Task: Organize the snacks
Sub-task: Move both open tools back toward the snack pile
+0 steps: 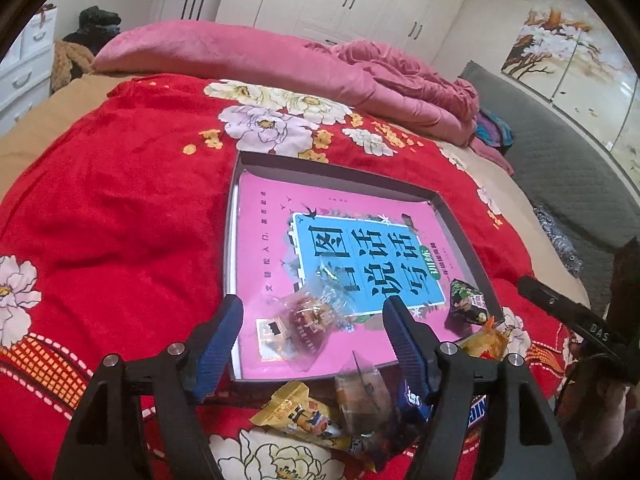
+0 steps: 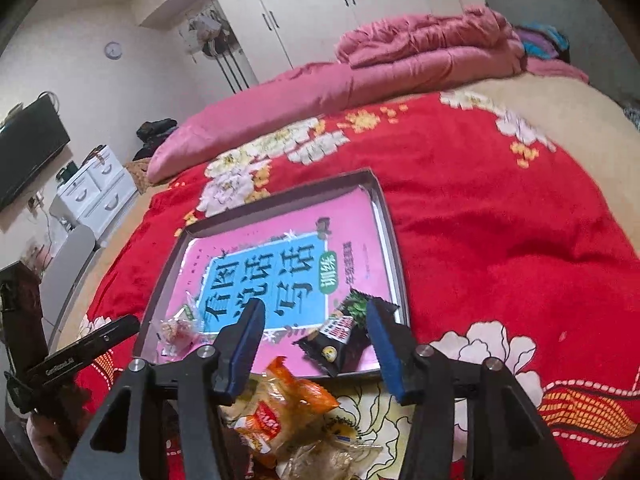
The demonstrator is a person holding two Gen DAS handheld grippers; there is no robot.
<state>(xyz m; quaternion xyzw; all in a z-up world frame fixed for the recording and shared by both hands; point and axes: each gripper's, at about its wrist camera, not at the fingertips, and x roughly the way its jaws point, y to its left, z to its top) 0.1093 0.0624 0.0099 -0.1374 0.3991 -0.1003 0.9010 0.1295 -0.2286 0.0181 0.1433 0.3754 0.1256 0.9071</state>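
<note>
A shallow grey tray (image 1: 340, 175) (image 2: 397, 240) lies on the red bed cover, with a pink book (image 1: 276, 216) (image 2: 352, 220) flat inside it. A clear-wrapped reddish snack (image 1: 308, 316) (image 2: 176, 330) rests on the book at the tray's near edge. My left gripper (image 1: 314, 322) stands open over it, its pads apart from the wrapper. A black triangular snack packet (image 2: 340, 334) (image 1: 466, 300) lies in the tray's near right corner. My right gripper (image 2: 316, 322) is open around it without pressing.
Loose snacks sit on the cover in front of the tray: an orange packet (image 2: 288, 404) (image 1: 486, 340), a yellow packet (image 1: 296, 412), a clear-wrapped pastry (image 1: 360, 396) (image 2: 332, 456) and a blue wrapper (image 1: 412, 398). A pink quilt (image 1: 280, 60) lies beyond the tray.
</note>
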